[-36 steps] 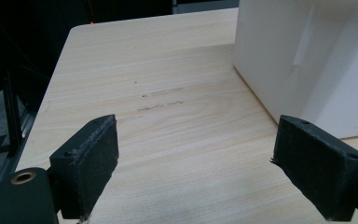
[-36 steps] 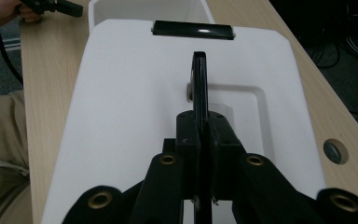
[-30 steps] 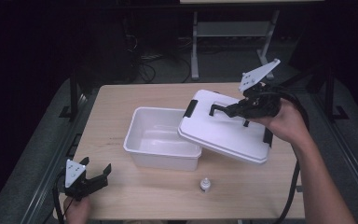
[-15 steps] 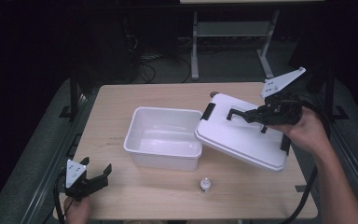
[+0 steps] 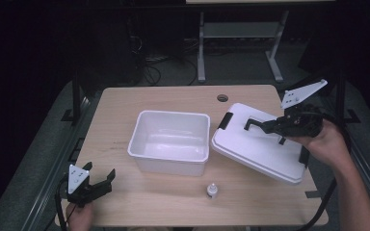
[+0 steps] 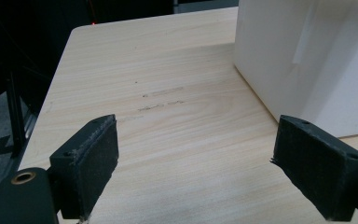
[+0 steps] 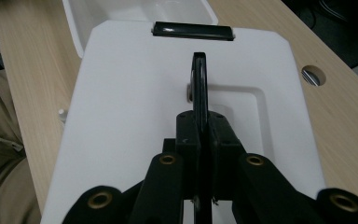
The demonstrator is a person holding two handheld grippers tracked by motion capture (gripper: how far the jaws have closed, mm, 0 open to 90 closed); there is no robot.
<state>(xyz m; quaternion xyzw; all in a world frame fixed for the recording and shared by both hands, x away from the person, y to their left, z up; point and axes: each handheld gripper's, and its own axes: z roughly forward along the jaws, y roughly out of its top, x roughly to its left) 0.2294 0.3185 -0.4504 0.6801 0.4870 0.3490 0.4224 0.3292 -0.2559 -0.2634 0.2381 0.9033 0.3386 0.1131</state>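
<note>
High view. The right gripper [image 5: 270, 126] is clamped on the black handle [image 5: 256, 124] of the white lid [image 5: 257, 148], which hangs tilted just beyond the gripper's tip, its low edge near or on the wooden table [image 5: 173, 98]; whether it touches cannot be told. The open white bin [image 5: 169, 142] stands farther out past the lid's latch end, apart from it. A small white bottle [image 5: 212, 190] stands on the table near the bin's front wall. The left gripper [image 5: 99, 182] rests low at the table's near corner, jaws spread wide with nothing between them. The step in hand is judged to be setting the lid aside: lower it flat, keep it off the bin's rim and off the bottle, and release only once it lies level. The room is dark, with cables and a metal frame behind the table.

Left gripper view. Both pads [image 6: 93, 163] stand far apart over bare wood [image 6: 168, 116]; the bin's wall [image 6: 307, 60] rises ahead of one pad.

Right gripper view. The jaws pinch the thin handle [image 7: 199, 88] edge-on; the lid [image 7: 130, 116] spreads below and ahead, a black latch [image 7: 193, 30] at its far end, the bin [image 7: 135, 9] beyond.
</note>
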